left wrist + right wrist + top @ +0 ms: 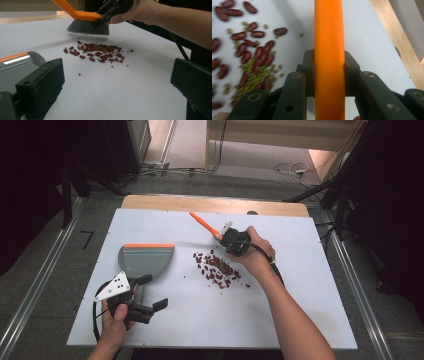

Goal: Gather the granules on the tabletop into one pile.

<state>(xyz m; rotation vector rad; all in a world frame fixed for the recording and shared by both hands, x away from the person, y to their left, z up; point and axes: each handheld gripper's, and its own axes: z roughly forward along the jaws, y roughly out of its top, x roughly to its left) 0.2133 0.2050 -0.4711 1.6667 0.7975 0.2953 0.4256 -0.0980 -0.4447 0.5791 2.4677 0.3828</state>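
A brush with an orange handle [202,224] hangs over the white table, and my right gripper [229,239] is shut on that handle [329,37]. Its grey bristles [87,27] hover just behind a pile of red beans and small green beans [218,268], also seen in the left gripper view [97,53] and to the left of the handle [249,55]. A grey dustpan with an orange rim [147,259] lies left of the pile. My left gripper [152,292] rests near the front left, just below the dustpan, its jaws wide open with nothing between them [117,82].
The white board [300,285] covers a wooden table whose far edge [215,204] shows behind it. A few stray beans [79,74] lie between pile and dustpan. Cables trail from both grippers. The floor around is grey with metal rails.
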